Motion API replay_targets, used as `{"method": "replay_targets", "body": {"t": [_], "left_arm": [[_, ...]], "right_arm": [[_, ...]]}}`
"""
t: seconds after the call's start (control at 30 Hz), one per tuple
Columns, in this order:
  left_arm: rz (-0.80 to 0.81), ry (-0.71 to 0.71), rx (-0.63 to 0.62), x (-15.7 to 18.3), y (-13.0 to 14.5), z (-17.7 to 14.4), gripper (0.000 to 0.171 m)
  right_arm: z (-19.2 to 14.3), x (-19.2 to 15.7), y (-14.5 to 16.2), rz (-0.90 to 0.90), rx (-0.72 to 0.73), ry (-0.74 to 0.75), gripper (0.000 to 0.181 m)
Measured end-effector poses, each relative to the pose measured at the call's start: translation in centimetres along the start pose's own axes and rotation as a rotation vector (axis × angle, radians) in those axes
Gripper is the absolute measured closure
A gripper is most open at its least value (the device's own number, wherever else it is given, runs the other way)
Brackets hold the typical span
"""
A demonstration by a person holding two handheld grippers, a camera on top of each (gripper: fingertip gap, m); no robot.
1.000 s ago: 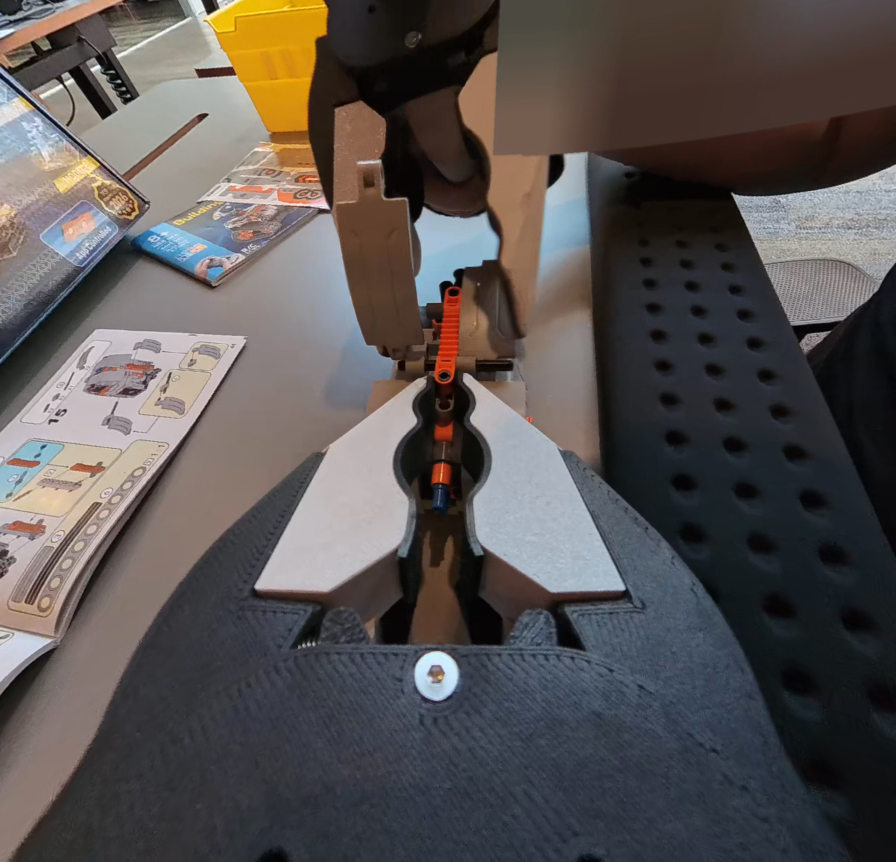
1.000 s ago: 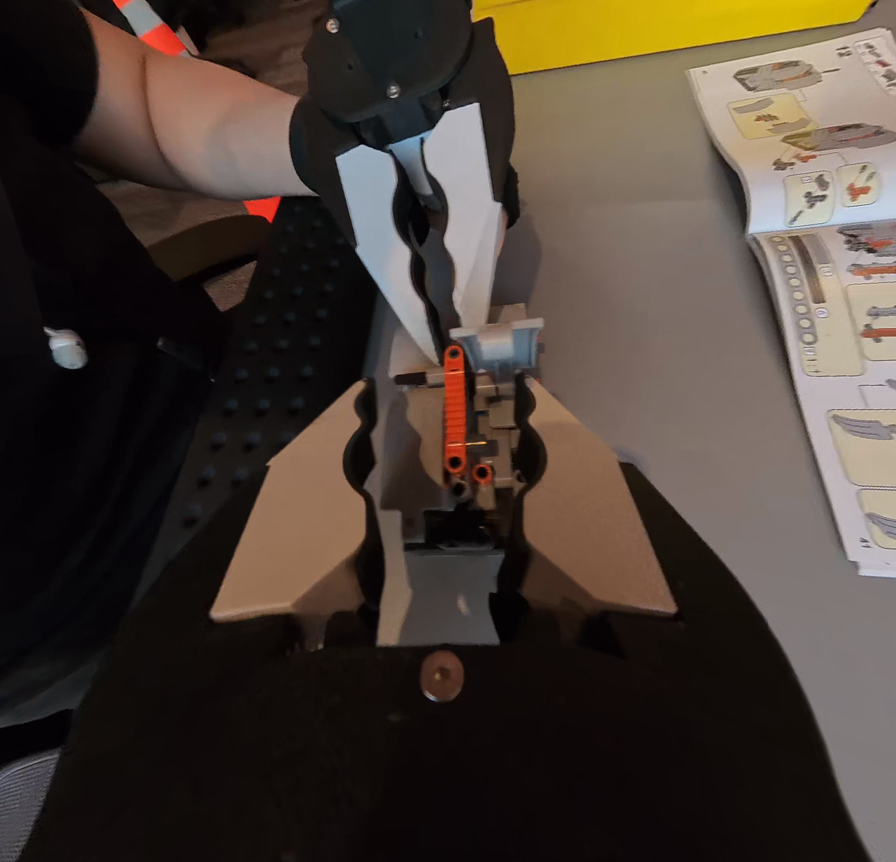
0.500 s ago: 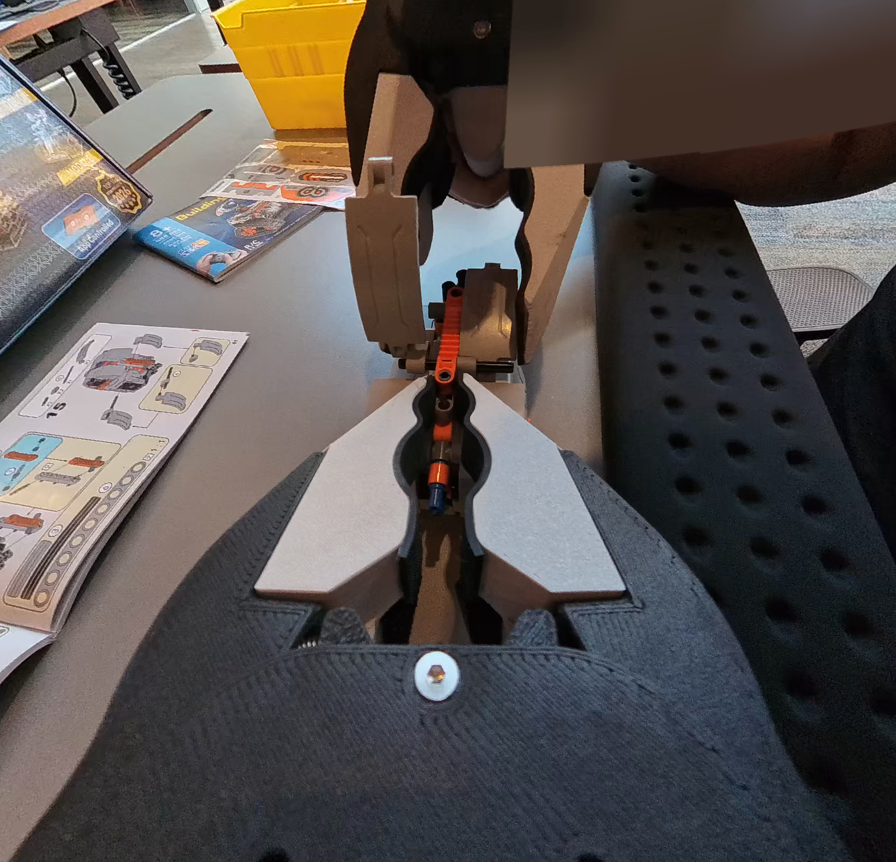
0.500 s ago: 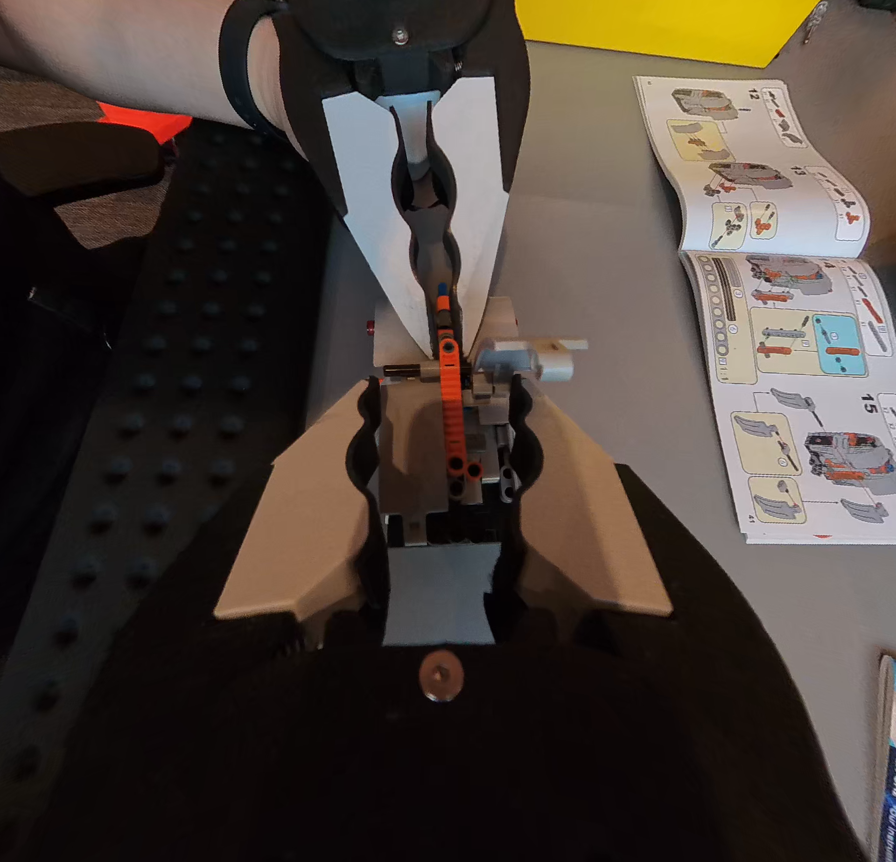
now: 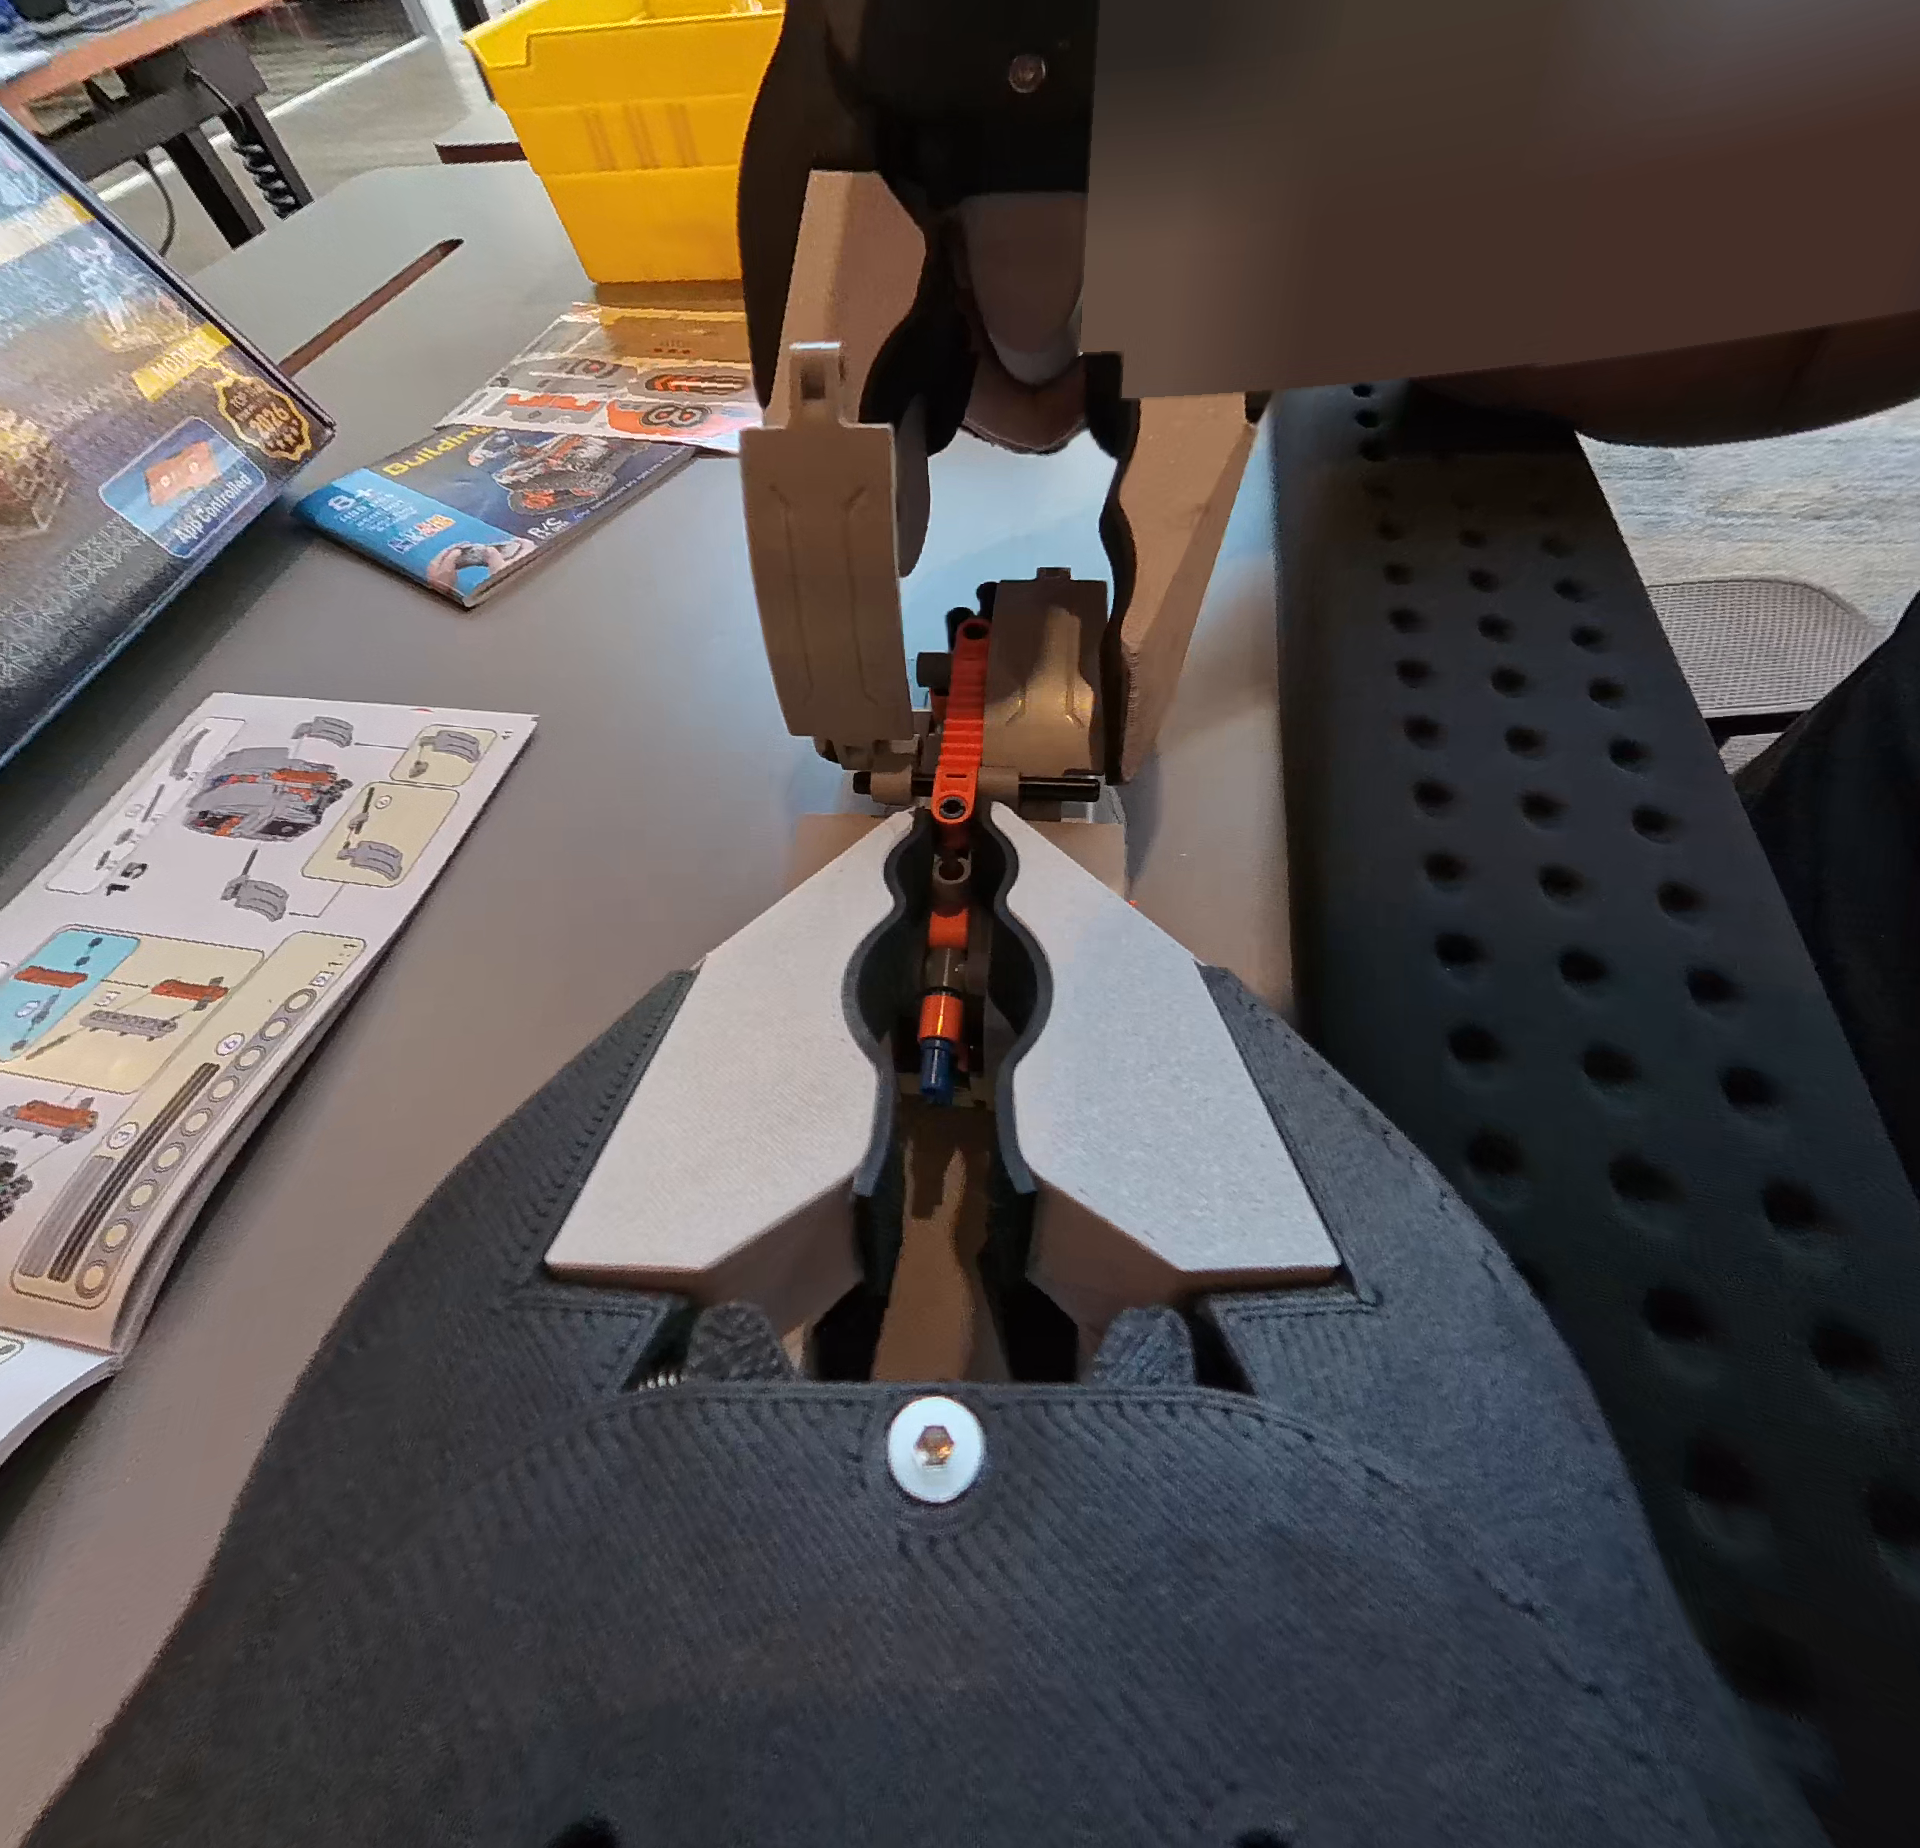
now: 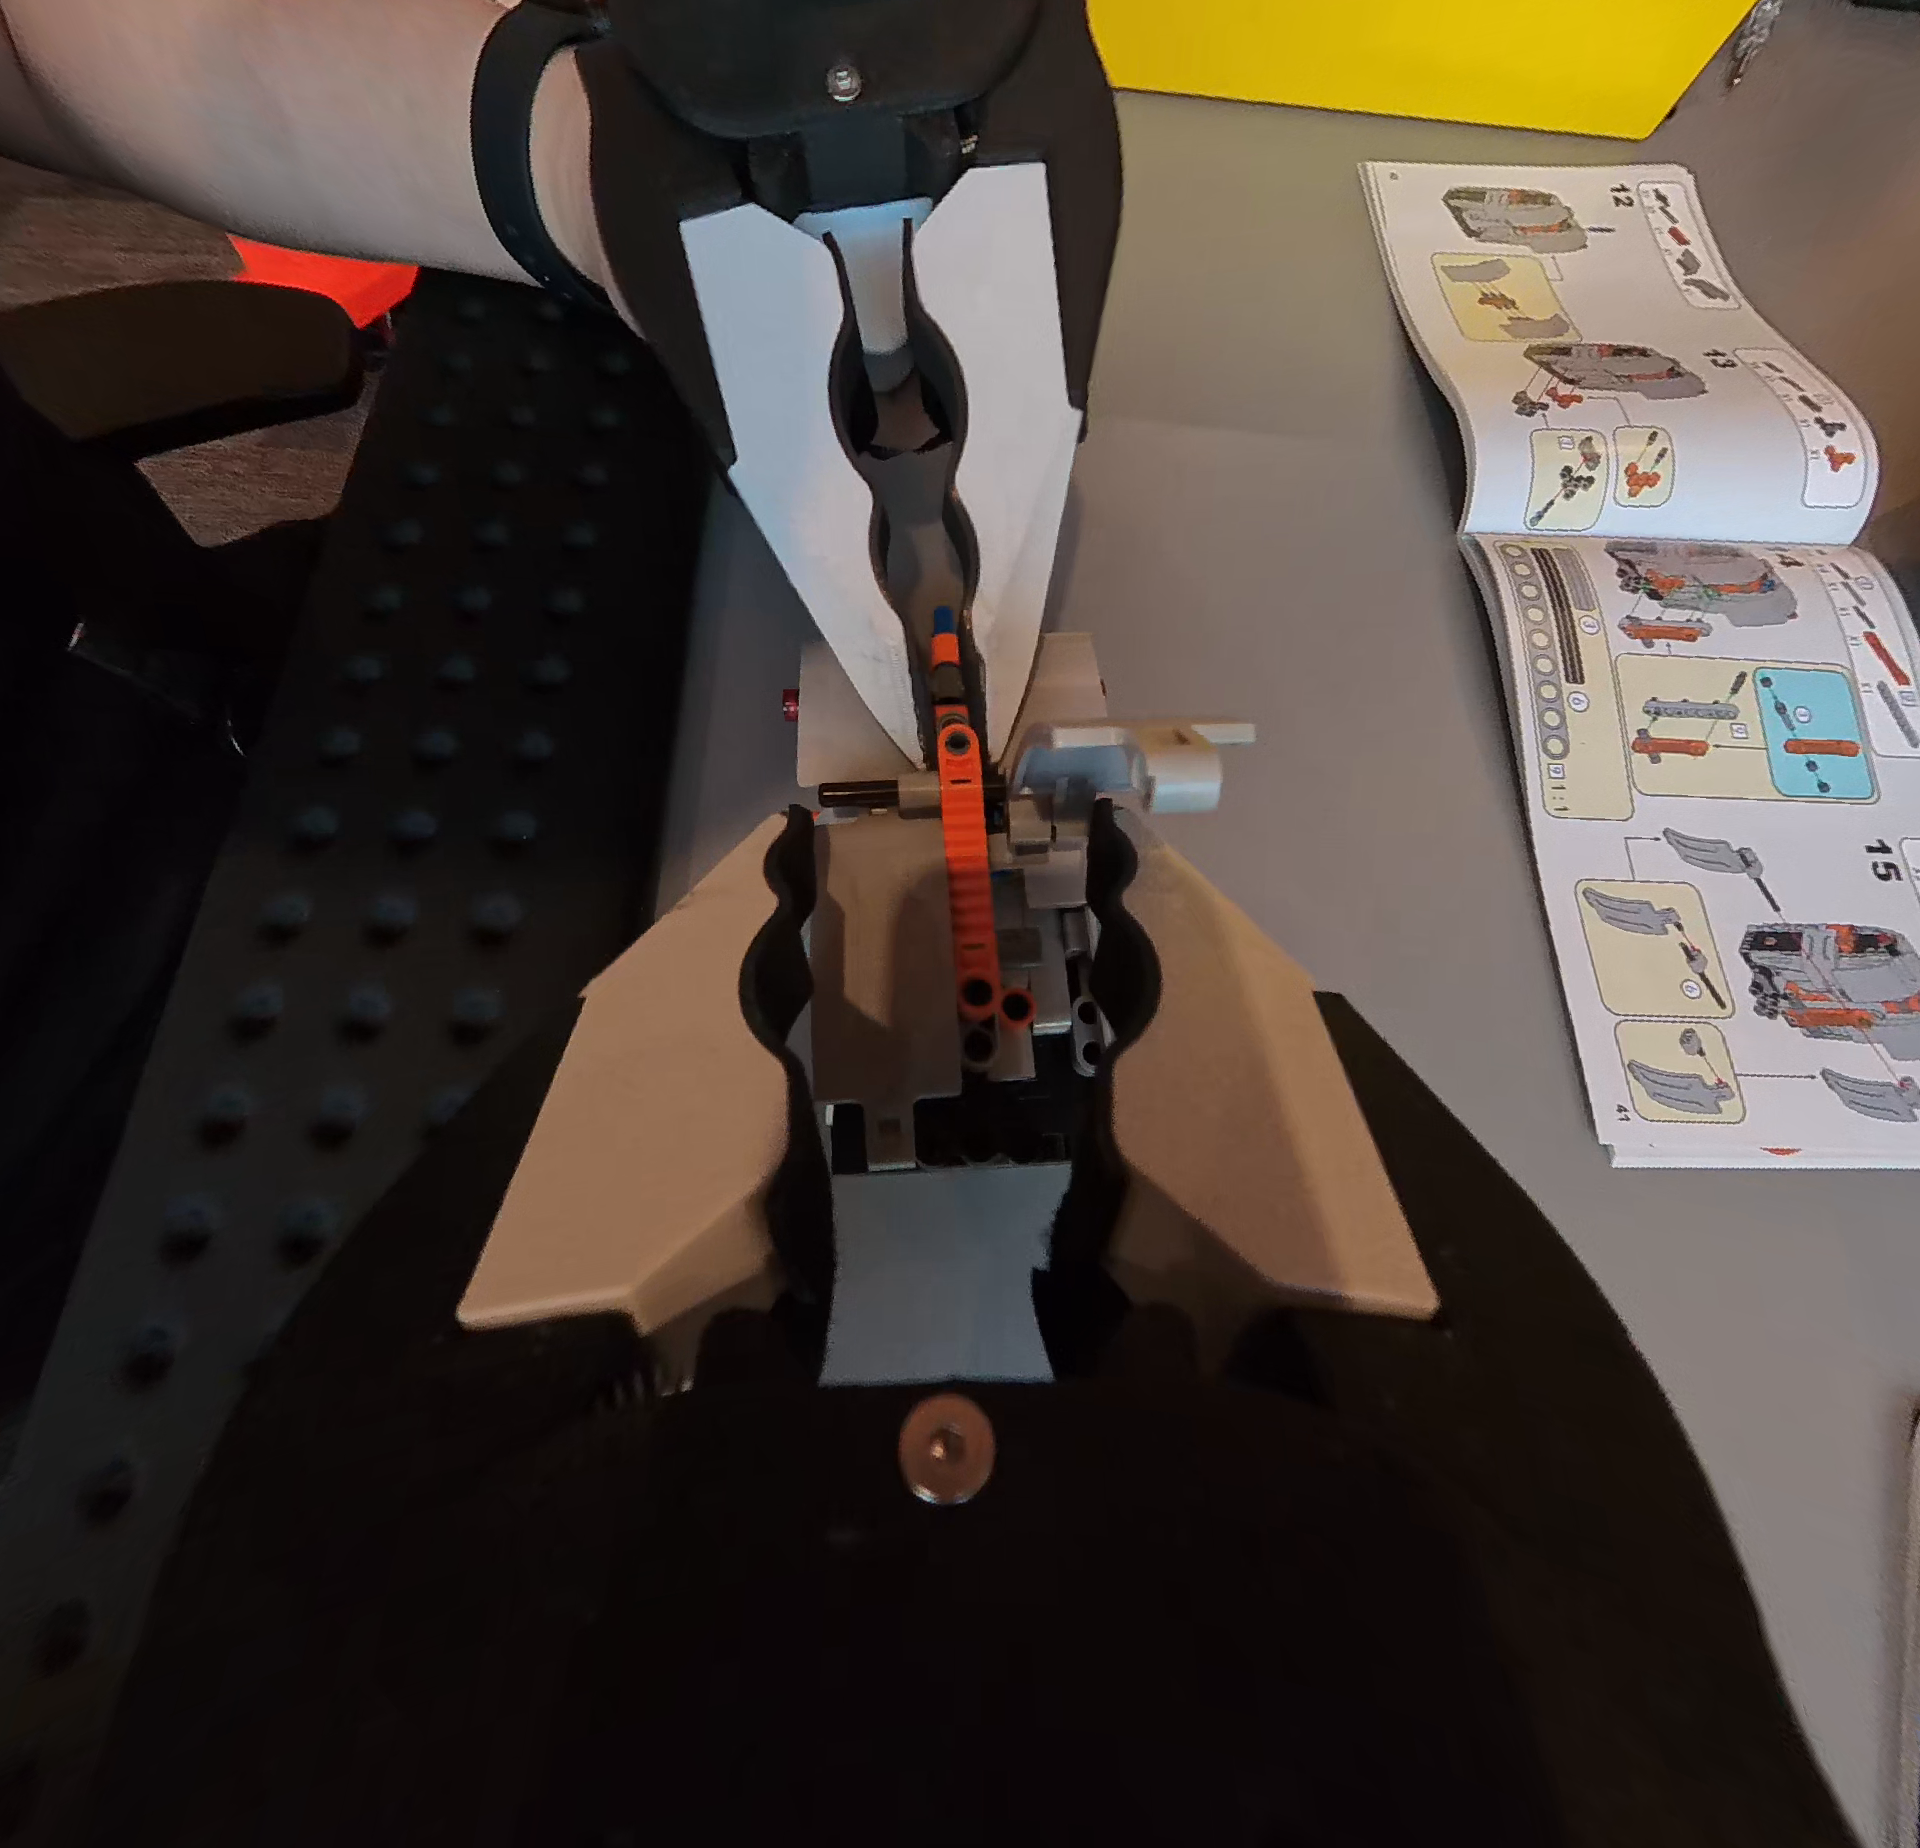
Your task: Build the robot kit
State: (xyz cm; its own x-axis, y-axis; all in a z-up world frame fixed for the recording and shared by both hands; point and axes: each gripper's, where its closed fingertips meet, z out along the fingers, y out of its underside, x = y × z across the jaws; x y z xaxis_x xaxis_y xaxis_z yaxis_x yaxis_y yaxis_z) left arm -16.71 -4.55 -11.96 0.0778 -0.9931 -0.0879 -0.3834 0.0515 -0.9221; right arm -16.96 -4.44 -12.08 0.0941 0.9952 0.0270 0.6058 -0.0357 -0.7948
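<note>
Grey and orange brick assembly (image 5: pixel 1039 686) held up over the grey tabletop (image 5: pixel 623 676), caught between two pairs of tongs that face each other

Orange toothed beam (image 5: pixel 958 718) running along the middle of it, with a thin black axle (image 6: pixel 862 790) crossing at the end nearer the left tongs (image 5: pixel 951 822)

Left tongs drawn close together, clamped on a slim rod (image 5: pixel 940 1019) with an orange sleeve and a blue tip that sticks out of the assembly

Right tongs (image 6: pixel 948 827) spread wider, pressed against the two sides of the assembly's grey body and gripping it

Flat grey panel (image 5: pixel 831 593) standing upright on one side of the assembly, in front of one right finger in the left wrist view

Small red piece (image 6: pixel 790 702) on the tabletop just beside the left tongs

Bare forearm with a black wristband (image 6: pixel 520 188) behind the left tongs

Black studded mat (image 5: pixel 1558 863) along one side of the tabletop

Open instruction booklet (image 5: pixel 208 915) lying flat on the other side, well apart from the assembly

Farther off, a blue booklet (image 5: pixel 488 510), a sticker sheet (image 5: pixel 634 385) and a yellow bin (image 5: pixel 644 115); a dark printed box (image 5: pixel 125 448) leaning at the left edge
</note>
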Motion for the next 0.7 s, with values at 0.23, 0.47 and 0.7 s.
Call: {"method": "replay_targets", "body": {"t": [0.23,0.47,0.7], "left_arm": [[0.002,-0.015,0.023,-0.3,-0.2,0.0,0.157],[0.041,0.013,0.046,-0.3,-0.3,0.1,0.153],[0.049,0.089,0.068,0.0,-0.3,0.0,0.149]], "right_arm": [[0.0,0.0,0.0,0.02,0.007,-0.013,0.129],[-0.1,-0.1,0.0,0.017,0.013,-0.025,0.129],[0.0,-0.4,-0.1,0.013,0.022,-0.043,0.129]]}}
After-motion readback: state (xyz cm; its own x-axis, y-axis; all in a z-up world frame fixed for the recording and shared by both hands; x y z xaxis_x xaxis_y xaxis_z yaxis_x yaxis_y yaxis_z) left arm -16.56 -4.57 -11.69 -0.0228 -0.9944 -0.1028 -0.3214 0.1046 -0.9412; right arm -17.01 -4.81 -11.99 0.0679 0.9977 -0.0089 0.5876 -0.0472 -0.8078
